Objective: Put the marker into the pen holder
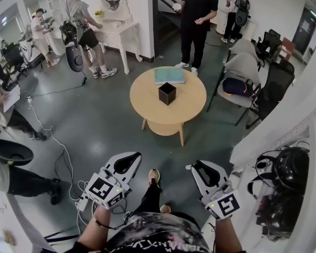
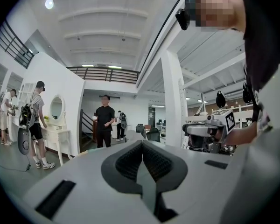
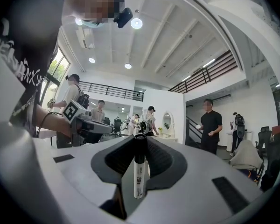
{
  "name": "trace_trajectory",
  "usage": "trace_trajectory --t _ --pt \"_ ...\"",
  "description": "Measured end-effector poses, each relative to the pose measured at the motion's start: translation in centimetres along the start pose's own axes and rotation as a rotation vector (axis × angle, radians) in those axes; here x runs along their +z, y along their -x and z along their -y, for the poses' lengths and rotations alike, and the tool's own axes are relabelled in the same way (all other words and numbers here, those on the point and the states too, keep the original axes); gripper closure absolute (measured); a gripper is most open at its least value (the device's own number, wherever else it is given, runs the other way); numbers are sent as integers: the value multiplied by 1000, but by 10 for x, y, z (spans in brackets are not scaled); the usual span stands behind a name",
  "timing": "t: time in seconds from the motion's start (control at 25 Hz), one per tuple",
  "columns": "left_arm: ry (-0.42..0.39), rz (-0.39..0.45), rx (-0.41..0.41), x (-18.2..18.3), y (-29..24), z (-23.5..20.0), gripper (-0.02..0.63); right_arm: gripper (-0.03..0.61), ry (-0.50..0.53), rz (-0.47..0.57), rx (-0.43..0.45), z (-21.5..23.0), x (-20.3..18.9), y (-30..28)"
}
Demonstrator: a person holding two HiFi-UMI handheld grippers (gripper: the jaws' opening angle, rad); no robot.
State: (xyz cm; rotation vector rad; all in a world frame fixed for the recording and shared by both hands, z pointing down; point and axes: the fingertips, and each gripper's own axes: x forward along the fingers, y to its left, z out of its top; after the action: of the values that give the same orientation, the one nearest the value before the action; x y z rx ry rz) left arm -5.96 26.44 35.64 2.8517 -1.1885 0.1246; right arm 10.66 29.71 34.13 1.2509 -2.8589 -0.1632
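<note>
From the head view the marker (image 3: 139,174) is lost; right tongs (image 3: 141,141) clamp it, left tongs (image 2: 142,146) pressed together, holder (image 1: 167,93) well ahead.

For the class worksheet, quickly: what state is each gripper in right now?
Left gripper: jaws closed, nothing between them.
Right gripper: jaws closed on the marker.

Print on the marker (image 3: 139,171) is too small to read. In the head view, the right hand-held gripper (image 1: 200,167) conceals it. The pen holder (image 1: 167,96) interior is too dark to inspect.
</note>
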Motion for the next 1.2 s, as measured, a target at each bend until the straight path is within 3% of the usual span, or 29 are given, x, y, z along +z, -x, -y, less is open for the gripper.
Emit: trace_trajectory --t 0.48,1.2 --pt "10 1 0 -5 -27 -32 592 503 -24 -54 26 15 -18 -32" --pt "45 -14 -17 -13 -110 -116 592 503 -39 -83 16 89 -37 -120"
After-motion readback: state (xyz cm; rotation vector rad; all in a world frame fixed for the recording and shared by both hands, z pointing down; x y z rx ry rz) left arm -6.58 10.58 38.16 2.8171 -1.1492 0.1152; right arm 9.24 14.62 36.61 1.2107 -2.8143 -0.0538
